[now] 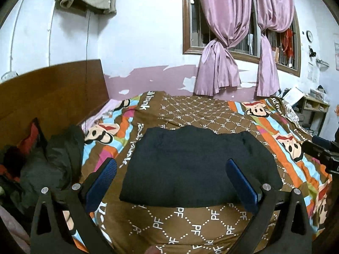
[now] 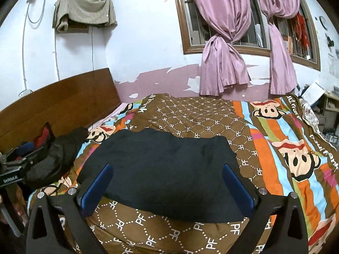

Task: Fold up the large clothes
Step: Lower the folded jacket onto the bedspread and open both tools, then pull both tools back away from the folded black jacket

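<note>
A dark navy garment (image 1: 197, 167) lies folded into a rough rectangle on the patterned bedspread (image 1: 190, 230); it also shows in the right wrist view (image 2: 163, 169). My left gripper (image 1: 171, 165) is open and empty, held above the garment's near edge with its blue pads wide apart. My right gripper (image 2: 167, 170) is open and empty, held above the garment's near edge. The right gripper's body shows at the right edge of the left wrist view (image 1: 322, 154). The left gripper's body shows at the left edge of the right wrist view (image 2: 19, 169).
A heap of dark clothes (image 1: 53, 160) lies at the left by the wooden headboard (image 1: 53, 93). Pink curtains (image 1: 220, 69) hang at the window behind the bed. A cluttered shelf (image 1: 313, 108) stands at the far right.
</note>
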A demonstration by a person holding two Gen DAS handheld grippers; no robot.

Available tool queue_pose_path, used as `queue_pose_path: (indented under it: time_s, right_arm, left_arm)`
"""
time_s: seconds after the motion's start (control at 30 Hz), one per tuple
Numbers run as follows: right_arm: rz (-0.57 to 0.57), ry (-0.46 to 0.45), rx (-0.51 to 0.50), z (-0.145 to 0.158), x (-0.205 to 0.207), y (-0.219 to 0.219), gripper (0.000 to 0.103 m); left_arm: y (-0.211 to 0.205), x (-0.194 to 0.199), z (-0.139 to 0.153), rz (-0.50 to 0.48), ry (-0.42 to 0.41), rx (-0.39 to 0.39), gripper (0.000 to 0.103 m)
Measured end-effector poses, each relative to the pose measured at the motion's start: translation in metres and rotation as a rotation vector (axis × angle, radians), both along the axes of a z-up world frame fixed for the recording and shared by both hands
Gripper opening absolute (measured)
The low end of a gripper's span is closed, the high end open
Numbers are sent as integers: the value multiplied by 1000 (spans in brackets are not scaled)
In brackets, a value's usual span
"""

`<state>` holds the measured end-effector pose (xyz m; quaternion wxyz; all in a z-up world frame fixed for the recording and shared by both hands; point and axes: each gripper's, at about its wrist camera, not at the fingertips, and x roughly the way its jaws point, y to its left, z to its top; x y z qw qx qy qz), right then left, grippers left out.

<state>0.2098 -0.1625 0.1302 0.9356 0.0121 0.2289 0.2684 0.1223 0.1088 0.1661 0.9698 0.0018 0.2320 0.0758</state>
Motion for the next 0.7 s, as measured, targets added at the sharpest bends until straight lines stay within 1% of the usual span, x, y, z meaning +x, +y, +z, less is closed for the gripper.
queue_pose_path:
  time_s: [0.17, 0.4, 0.6, 0.7]
  right_arm:
    - [-26, -43, 20, 0, -18, -4, 103]
    - [-25, -145, 16, 0, -52, -3, 103]
    - [-25, -183, 42, -10, -75, -4, 103]
    - [-36, -199, 54, -18, -87, -5, 103]
  left_arm:
    - [-1, -16, -2, -3, -38, 10, 101]
    - [3, -35, -6, 0, -81, 19, 101]
    - [2, -55, -12, 3, -122, 29, 101]
    - [2, -62, -18, 2, -126, 39, 101]
